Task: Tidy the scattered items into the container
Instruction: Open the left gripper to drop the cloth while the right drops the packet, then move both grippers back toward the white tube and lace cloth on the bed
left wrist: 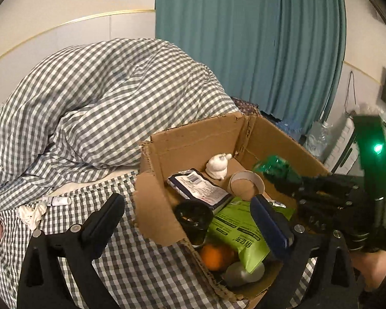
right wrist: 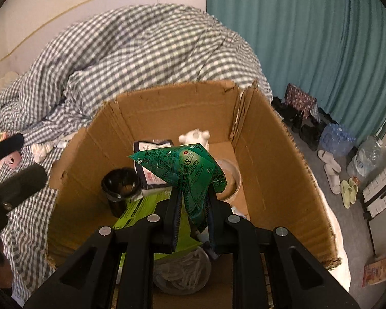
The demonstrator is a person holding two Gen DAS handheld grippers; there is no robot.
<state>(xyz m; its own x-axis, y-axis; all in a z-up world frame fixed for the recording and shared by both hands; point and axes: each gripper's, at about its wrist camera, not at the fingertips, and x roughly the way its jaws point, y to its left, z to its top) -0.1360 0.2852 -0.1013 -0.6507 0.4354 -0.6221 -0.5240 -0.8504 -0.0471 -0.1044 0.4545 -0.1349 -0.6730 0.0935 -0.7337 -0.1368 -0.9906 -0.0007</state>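
Above the open box (right wrist: 283, 154), a green sachet (right wrist: 185, 172) was pinched by its lower end in the right gripper (right wrist: 193, 206), whose jaws stood narrow on it; the packet's crumpled upper part fanned out over the box's inside. From the left wrist view the same sachet (left wrist: 272, 167) showed blurred over the far right of the box (left wrist: 193, 139). Below it lay a black jar (right wrist: 121, 182), a lime pouch (left wrist: 239, 234), a dark packet with a white label (left wrist: 200, 188), a white figurine (left wrist: 218, 166), a paper cup (left wrist: 247, 182), an orange (left wrist: 215, 256) and a pale bottle (left wrist: 244, 271). The left gripper (left wrist: 190, 221) stood wide with nothing between its fingers, one finger over the checked sheet (left wrist: 64, 231), the other over the box. On the sheet, well apart from the box, lay a crumpled tissue (left wrist: 33, 215) and a small tube (left wrist: 58, 201).
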